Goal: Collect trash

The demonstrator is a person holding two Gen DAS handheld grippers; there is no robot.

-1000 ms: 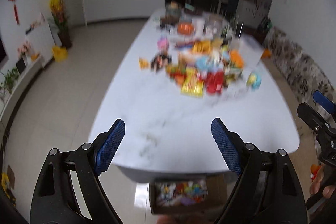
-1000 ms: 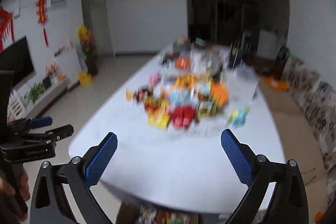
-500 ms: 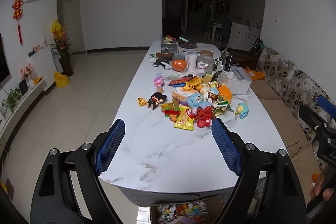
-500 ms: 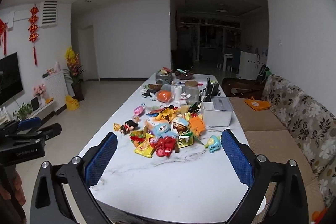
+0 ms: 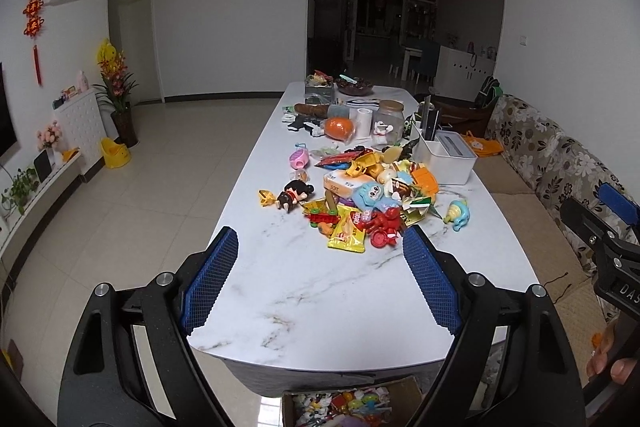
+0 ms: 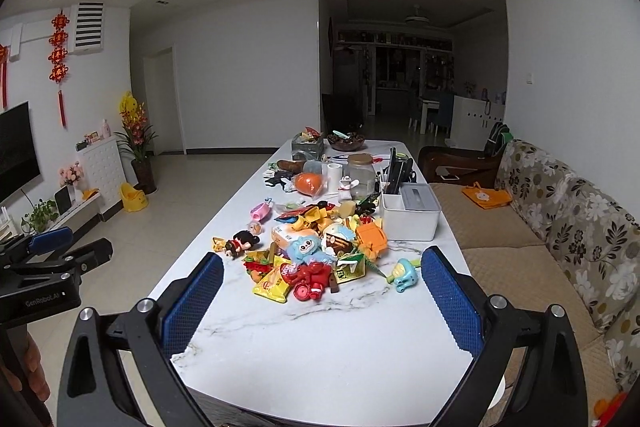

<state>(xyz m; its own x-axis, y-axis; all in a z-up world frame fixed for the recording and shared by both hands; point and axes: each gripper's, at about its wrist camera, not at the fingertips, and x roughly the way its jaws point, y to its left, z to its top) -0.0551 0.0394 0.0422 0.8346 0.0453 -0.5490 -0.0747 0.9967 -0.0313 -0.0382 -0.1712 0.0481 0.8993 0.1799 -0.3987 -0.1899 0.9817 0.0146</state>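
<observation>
Both my left tongs and right tongs gape empty above the surface; the yellow snack wrapper, light and crinkly, looks best pinched at its near edge.

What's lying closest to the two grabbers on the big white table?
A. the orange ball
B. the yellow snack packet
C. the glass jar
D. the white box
B. The yellow snack packet lies at the near edge of the pile on the table, just ahead of the open left gripper and the open right gripper; the orange ball, white box and glass jar sit farther back.
</observation>
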